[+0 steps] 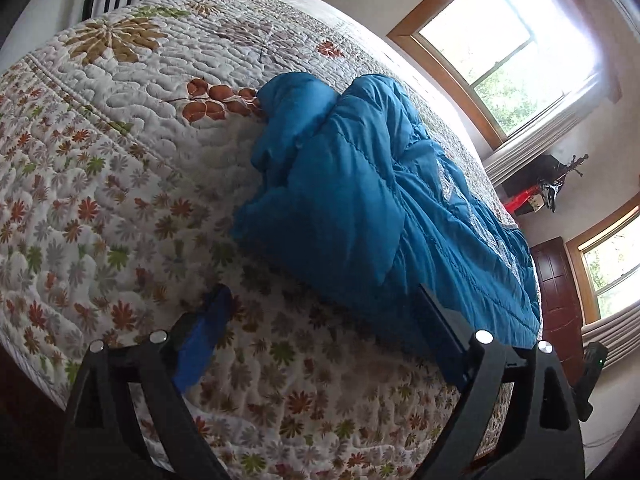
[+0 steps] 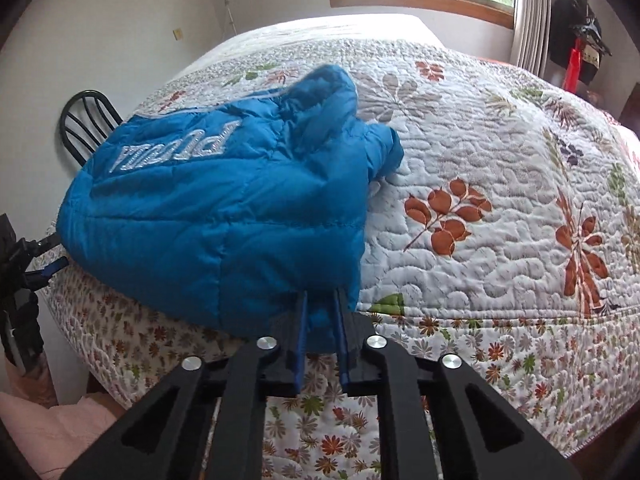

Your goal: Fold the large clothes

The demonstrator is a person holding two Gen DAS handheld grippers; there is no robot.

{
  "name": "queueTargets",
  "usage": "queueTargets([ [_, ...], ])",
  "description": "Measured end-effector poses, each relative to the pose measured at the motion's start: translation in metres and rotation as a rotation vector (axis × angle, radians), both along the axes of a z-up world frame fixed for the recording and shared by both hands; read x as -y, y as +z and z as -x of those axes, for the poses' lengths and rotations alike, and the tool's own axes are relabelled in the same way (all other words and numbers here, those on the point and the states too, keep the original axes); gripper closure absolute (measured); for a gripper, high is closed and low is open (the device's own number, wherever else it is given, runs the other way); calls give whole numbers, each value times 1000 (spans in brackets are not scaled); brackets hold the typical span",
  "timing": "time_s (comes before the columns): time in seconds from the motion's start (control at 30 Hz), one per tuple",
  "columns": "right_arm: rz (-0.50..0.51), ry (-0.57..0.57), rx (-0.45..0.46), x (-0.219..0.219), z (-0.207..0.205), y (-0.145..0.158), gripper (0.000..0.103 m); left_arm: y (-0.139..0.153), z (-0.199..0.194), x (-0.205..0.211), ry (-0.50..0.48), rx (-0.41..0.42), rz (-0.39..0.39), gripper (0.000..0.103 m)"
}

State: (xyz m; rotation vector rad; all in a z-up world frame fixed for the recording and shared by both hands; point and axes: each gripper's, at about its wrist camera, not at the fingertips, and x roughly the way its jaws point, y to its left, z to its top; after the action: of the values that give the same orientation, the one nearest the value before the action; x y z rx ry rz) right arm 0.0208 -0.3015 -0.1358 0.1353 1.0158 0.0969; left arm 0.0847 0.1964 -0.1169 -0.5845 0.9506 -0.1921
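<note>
Blue jacket [image 2: 208, 208] bunched on bed [image 2: 480, 200]; right claw [image 2: 322, 312] clamped on hem at 6 o'clock, left claw [image 1: 320, 320] spread empty. One-sided pull likely skews fold.

The jacket [image 2: 216, 208] lies on the bed [image 2: 480, 168], near its edge.

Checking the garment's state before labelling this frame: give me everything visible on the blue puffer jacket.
The blue puffer jacket is bright blue, quilted, shiny and nylon-looking, with silvery lettering across one panel. It lies bunched and partly folded near the bed's edge on the floral quilt, a bulky rounded part toward the bed's middle. The right gripper is shut on its near hem, fabric pinched between the fingers. The left gripper is open, one finger beside the opposite edge, contact unclear.
</note>
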Motion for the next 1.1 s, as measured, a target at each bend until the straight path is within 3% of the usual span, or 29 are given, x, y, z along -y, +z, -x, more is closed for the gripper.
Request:
queueTargets([
  [0.1,-70,0,-21,9,-6,-18,102,-1,-5,3,16,12,-12,12],
  [0.4,-105,-3,1,17,6,-2,99,-1,-17,7,48,9,43,12],
  [0.53,-40,-95,18,42,20,12,93,-1,-22,6,58,11,54,12],
  [0.77,21,-180,-81,79,13,-5,93,-4,-38,13,80,1,70,13],
  [0.8,22,-183,-91,84,11,-6,93,-3,-38,15,88,1,69,15],
  [0.87,27,-187,-115,91,8,-13,93,-3,-39,15,118,0,57,31],
  [1.1,5,-153,-118,94,7,-22,94,-6,-37,17,140,48,102,60],
])
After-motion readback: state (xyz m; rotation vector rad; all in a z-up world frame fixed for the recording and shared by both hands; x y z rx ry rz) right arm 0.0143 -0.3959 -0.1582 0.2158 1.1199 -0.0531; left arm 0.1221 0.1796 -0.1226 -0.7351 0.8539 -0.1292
